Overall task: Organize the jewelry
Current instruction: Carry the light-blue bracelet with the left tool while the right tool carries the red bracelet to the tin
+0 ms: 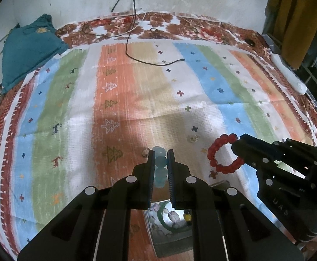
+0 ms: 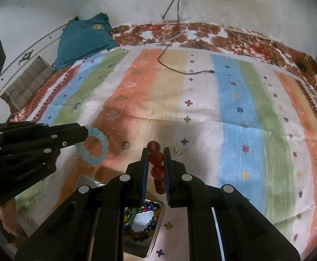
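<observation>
Left wrist view: the left claw (image 1: 161, 155) pinches a pale blue bead bracelet (image 1: 160, 165) above the striped bedspread (image 1: 119, 100). Right wrist view: the right claw (image 2: 156, 153) pinches a red bead bracelet (image 2: 157, 165) above an open jewelry tray (image 2: 158, 217).

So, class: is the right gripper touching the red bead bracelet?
Touching. In the right wrist view, the right gripper has its pads pressed against the red bead bracelet; the left wrist view shows the loop hanging from it.

We see a bed (image 1: 201, 25) spread with a striped cloth (image 1: 123, 100); on it a black cable (image 1: 154, 63) far, two small rings (image 2: 125, 144) near us.
</observation>
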Available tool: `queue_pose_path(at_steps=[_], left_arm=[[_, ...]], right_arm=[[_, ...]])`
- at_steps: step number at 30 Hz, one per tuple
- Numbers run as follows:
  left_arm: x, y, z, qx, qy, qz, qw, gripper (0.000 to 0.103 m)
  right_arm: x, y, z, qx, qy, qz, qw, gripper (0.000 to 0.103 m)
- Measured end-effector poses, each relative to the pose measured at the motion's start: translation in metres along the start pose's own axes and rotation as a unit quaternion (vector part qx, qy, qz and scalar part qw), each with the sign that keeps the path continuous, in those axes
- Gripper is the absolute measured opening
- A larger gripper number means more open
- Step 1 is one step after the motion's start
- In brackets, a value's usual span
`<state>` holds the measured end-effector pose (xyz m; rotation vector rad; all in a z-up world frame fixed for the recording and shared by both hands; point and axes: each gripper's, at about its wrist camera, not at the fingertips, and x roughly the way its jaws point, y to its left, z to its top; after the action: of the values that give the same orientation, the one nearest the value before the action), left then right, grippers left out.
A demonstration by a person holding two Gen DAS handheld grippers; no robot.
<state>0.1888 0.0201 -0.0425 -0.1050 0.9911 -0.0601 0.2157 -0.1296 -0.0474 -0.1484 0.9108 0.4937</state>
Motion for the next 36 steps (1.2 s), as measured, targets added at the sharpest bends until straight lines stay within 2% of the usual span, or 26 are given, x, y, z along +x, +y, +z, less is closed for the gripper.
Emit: queue_pose_path(at_steps=[20,36], left_arm=[[-0.031,-0.012,-0.016,0.010,-0.022,-0.010,0.9997,0.011],[-0.058,-0.016,-0.036,0.009,-0.047,-0.022,0.9986,0.011]], right_arm=[[-0.033,0.013,-0.014,-0.012,-0.035,0.013,0.999,0.014],[-0.050,0.023,-0.031,-0.023,-0.046,0.013,0.999,0.014]])
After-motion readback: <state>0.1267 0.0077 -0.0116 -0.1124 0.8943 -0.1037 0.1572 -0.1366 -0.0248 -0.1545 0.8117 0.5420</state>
